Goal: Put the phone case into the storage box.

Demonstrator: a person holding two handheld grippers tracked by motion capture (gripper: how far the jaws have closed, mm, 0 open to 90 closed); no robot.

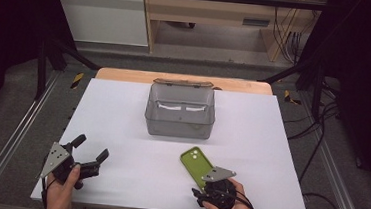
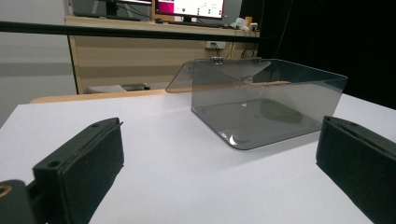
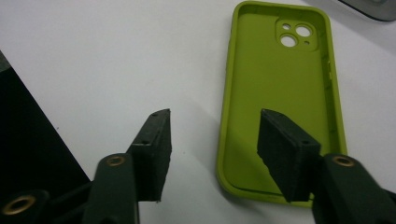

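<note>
A white rectangular counter [image 1: 121, 129] carries a smoky grey, clear plastic box [image 1: 180, 111] with its hinged lid open at the far centre. A lime-green rubbery phone case [image 1: 197, 164] lies hollow side up at the near right, camera cut-outs pointing far. The right tool [image 3: 212, 140] hovers over the case's near end, jaws spread, one above the case and one left of its edge. The left tool [image 1: 91, 152], at the near left, stands wide open, gripping nothing.
</note>
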